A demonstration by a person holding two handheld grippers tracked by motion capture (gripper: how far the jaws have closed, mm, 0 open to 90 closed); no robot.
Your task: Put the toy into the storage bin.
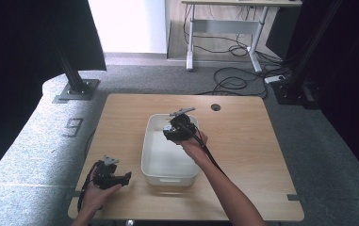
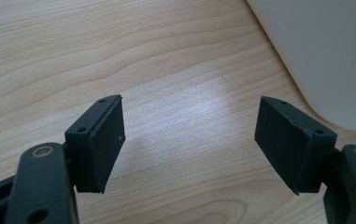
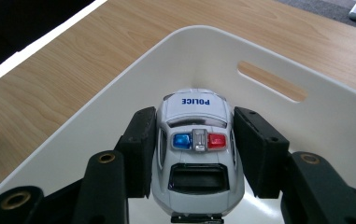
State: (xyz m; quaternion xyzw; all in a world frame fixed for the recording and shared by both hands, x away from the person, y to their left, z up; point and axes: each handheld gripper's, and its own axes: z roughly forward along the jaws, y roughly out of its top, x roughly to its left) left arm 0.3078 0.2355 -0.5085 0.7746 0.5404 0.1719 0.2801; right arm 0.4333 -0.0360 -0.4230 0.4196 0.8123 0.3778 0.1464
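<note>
A white toy police car [image 3: 196,149] with blue and red roof lights sits between the pads of my right gripper [image 3: 194,114], which is shut on its sides. In the right gripper view the car hangs inside the white plastic bin [image 3: 269,56], nose toward the wall with the handle slot. The high view shows my right gripper [image 1: 171,132] over the far part of the bin [image 1: 150,155]. My left gripper [image 1: 126,177] rests low at the table's near left, open, with nothing between its jaws [image 2: 189,112]. A corner of the bin [image 2: 325,46] lies just beyond its right jaw.
The wooden table [image 1: 243,141] has a cable hole [image 1: 216,107] at the back. Beyond it are grey carpet, loose cables [image 1: 233,82], a desk frame [image 1: 224,28] and a black stand base [image 1: 76,89] at far left.
</note>
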